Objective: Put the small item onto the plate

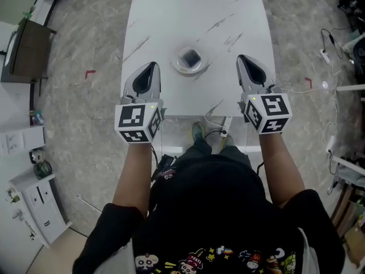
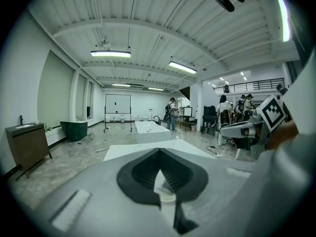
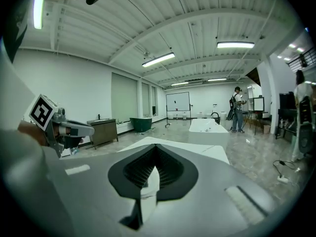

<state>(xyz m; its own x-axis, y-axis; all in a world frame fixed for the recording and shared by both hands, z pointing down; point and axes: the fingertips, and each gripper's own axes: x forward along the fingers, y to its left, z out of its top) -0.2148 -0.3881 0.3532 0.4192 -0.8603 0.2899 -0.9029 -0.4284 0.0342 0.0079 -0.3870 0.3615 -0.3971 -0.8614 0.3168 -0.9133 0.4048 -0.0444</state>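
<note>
- The small dark item (image 1: 189, 56) lies in the middle of the round plate (image 1: 177, 65), which stands by itself near the centre of the white marbled counter (image 1: 171, 16). Judged from this, the placing looks done.
- The left tongs (image 1: 153, 65) hover over the near part of the counter, to the left of the plate and well apart from it. The left gripper view shows their jaws together with nothing between them.
- The right tongs (image 1: 240, 58) mirror them on the plate's right side. They too are closed and empty in the right gripper view.
- Both tongs point forward and roughly level. Their cameras look out across the room and not down at the plate, so neither is aimed at a grasp. This reads as a resting pose with both clear of the plate.
- With both tongs clear on either side, the item sits unobstructed in the head view.
- The item's exact shape is too small to tell.
</note>
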